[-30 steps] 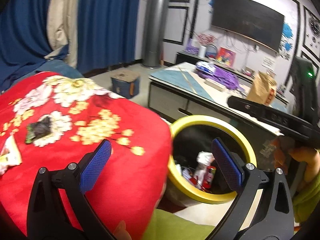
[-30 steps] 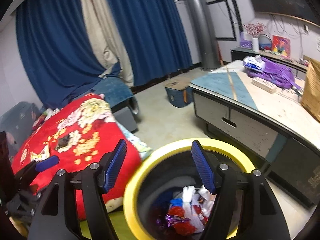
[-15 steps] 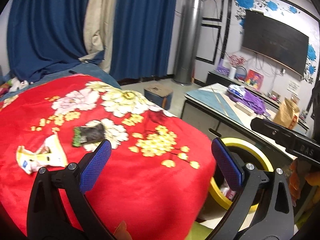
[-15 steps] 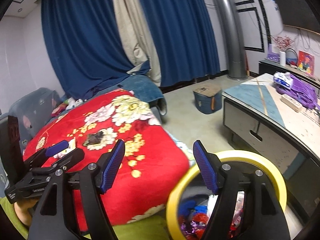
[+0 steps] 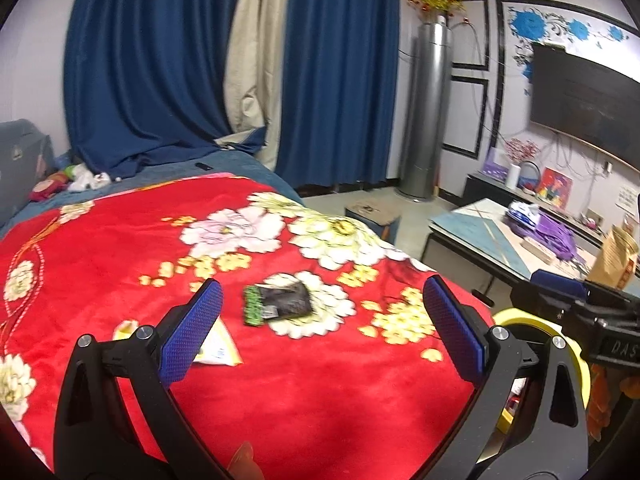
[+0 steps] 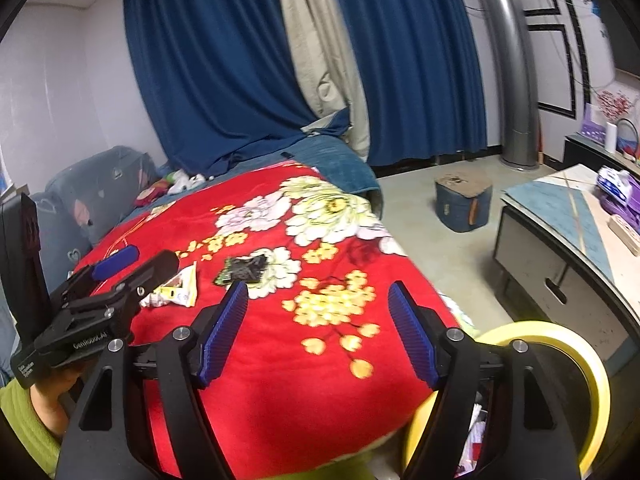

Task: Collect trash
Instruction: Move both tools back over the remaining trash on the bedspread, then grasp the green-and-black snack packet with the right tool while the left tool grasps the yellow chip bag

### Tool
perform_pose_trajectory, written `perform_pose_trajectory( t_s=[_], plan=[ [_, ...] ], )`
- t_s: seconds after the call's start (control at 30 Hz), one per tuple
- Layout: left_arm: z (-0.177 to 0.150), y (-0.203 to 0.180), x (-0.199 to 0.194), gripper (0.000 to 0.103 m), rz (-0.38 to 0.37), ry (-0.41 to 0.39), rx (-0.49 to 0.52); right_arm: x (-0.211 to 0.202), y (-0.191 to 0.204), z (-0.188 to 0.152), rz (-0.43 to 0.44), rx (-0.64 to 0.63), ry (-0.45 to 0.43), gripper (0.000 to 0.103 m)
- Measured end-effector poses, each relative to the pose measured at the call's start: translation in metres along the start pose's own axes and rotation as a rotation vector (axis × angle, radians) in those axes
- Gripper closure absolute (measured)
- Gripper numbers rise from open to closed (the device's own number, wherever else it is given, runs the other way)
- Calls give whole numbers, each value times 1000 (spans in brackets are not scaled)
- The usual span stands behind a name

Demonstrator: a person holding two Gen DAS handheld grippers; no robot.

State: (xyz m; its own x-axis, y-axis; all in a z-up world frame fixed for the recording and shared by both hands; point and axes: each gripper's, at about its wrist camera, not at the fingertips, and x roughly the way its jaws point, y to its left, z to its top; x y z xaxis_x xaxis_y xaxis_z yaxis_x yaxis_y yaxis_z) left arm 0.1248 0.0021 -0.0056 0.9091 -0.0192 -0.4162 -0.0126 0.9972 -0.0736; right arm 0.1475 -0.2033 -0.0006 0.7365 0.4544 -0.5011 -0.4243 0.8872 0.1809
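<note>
Two pieces of trash lie on a red flowered blanket [image 5: 120, 260]: a black and green wrapper [image 5: 280, 304] [image 6: 242, 270] and a white and yellow wrapper [image 5: 218, 350] [image 6: 180, 290]. My left gripper [image 5: 320, 292] hovers open above the blanket, short of the black wrapper, with its left pad over the white one. My right gripper [image 6: 317, 288] is open over the blanket's near right part, its jaws still opening with nothing between them. The yellow-rimmed bin [image 6: 560, 334] [image 5: 516, 316] stands at the lower right with trash inside.
A low coffee table [image 6: 560, 208] with a purple bag [image 5: 556, 232] stands to the right. A blue box stool [image 6: 464, 204] sits on the floor beyond the bed. Blue curtains hang behind. A green sleeve [image 6: 24, 420] shows at the lower left.
Both views have swung left, away from the bin and onto the blanket. The bin slid to the lower right edge. The wrappers now lie ahead of the left fingers.
</note>
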Motion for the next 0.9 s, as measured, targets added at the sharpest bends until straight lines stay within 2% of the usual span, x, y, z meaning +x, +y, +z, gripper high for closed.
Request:
perform_pose_trajectory(
  t_s=[0.33,0.63,0.9],
  plan=[
    [6,55,-5,11,113,-8,-104,51,34,11,55,-43,51,33],
    [-6,106,1,11,214,43,-209,110,52,17,96,-38,142,33],
    [-21,131,17,11,229,118,-301,162,60,18,109,-12,231,33]
  ],
)
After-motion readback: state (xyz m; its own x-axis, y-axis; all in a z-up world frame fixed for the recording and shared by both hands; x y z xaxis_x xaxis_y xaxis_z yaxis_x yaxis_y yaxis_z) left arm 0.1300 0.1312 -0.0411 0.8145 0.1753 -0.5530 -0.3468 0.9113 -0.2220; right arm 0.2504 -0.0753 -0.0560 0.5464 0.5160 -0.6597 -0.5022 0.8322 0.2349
